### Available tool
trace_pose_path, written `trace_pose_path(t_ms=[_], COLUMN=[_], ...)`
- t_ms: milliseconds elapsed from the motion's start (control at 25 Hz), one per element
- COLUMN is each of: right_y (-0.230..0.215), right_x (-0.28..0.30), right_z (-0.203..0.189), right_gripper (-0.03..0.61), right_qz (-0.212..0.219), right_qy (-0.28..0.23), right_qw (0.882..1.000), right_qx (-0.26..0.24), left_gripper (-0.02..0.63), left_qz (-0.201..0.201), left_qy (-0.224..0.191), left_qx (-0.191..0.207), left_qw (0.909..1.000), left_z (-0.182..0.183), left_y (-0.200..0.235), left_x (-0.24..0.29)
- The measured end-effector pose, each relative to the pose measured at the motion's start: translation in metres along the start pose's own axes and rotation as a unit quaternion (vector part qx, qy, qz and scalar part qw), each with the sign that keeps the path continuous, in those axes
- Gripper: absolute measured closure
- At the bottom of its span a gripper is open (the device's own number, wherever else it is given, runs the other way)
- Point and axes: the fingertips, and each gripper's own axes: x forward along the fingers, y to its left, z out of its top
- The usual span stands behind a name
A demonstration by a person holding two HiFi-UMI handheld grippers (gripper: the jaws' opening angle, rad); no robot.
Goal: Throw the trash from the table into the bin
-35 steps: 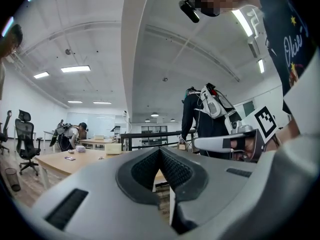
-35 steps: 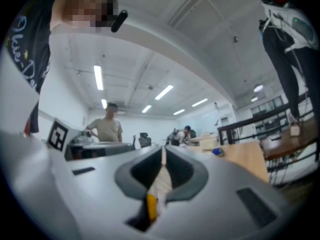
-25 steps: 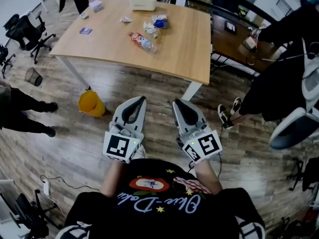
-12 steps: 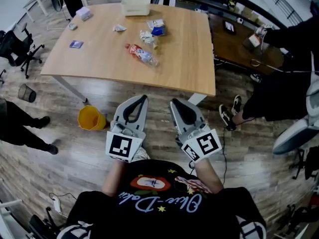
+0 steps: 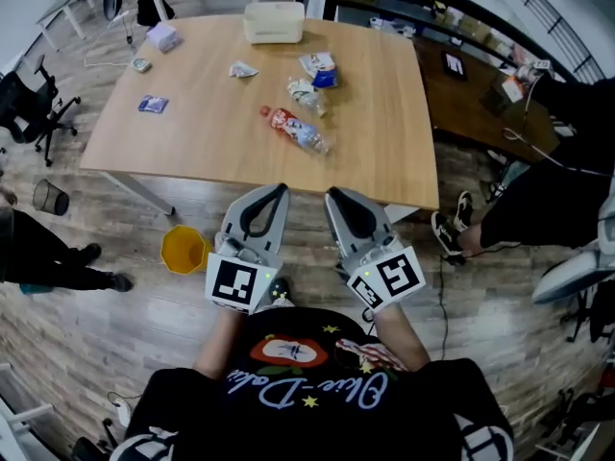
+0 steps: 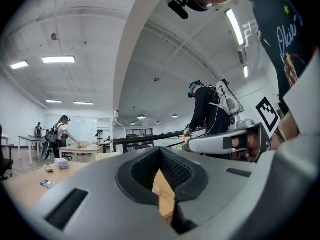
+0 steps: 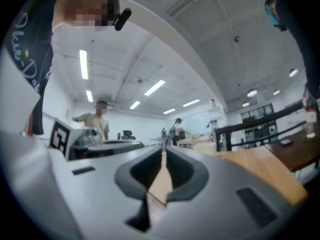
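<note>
Trash is seen scattered over the far half of the wooden table. A clear plastic bottle with a red label is laid on its side near the middle. A crumpled wrapper is found just beyond it, and a blue and white packet a little farther back. A crumpled scrap of paper is seen to the left of these, and a small blue card is laid well apart, towards the table's left edge. A white box is set at the far edge and a pale purple box near the far left corner.

On the wood floor, a yellow bin is stood upright below the table's near edge, to the left of the grippers. A black mesh basket is placed farther left.

The left gripper and the right gripper are held side by side in front of the person's chest and pointed at the table. Their tips are seen against its near edge. The jaws of each are clenched tip to tip, and nothing is caught between them. Only tabletop is seen through the hollow behind the tips in either gripper view. None of the trash is touched.

A bystander's legs are seen at the left, and a person in dark clothes at the right, beside a dark desk.
</note>
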Motion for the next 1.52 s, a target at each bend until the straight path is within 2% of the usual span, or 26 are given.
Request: trace_pose_path(t_ms=[320, 520, 640, 800, 1160, 1520], right_y=[0.003, -0.013, -0.022, -0.04, -0.074, -0.105], right_x=[0.038, 0.039, 0.045, 0.061, 0.119, 0.168], right_z=[-0.008, -0.017, -0.016, -0.01, -0.016, -0.043], right_gripper=[0.571, 0.571, 0.571, 0.571, 0.571, 0.569], right_qz=[-0.015, -0.041, -0.039, -0.034, 0.01, 0.04], right_qy=[0.005, 0.018, 0.019, 0.017, 0.034, 0.09], right_qw=[1.0, 0.999, 0.999, 0.999, 0.999, 0.995], right_qx=[0.001, -0.005, 0.0, -0.002, -0.001, -0.027], left_gripper=[0.603, 0.603, 0.603, 0.603, 0.603, 0.603], left_qz=[-0.008, -0.026, -0.033, -0.045, -0.01, 0.026], left_qy=[0.004, 0.003, 0.004, -0.001, 0.005, 0.014], left_qx=[-0.023, -0.032, -0.043, -0.037, -0.033, -0.039], left_qw=[0.9997, 0.9991, 0.9985, 0.9983, 0.9994, 0.9988], left_z=[-0.013, -0.025, -0.029, -0.025, -0.03, -0.045], left_y=[0.041, 0.042, 0.042, 0.041, 0.084, 0.125], left_x=[0.005, 0.02, 0.037, 0.061, 0.104, 0.135])
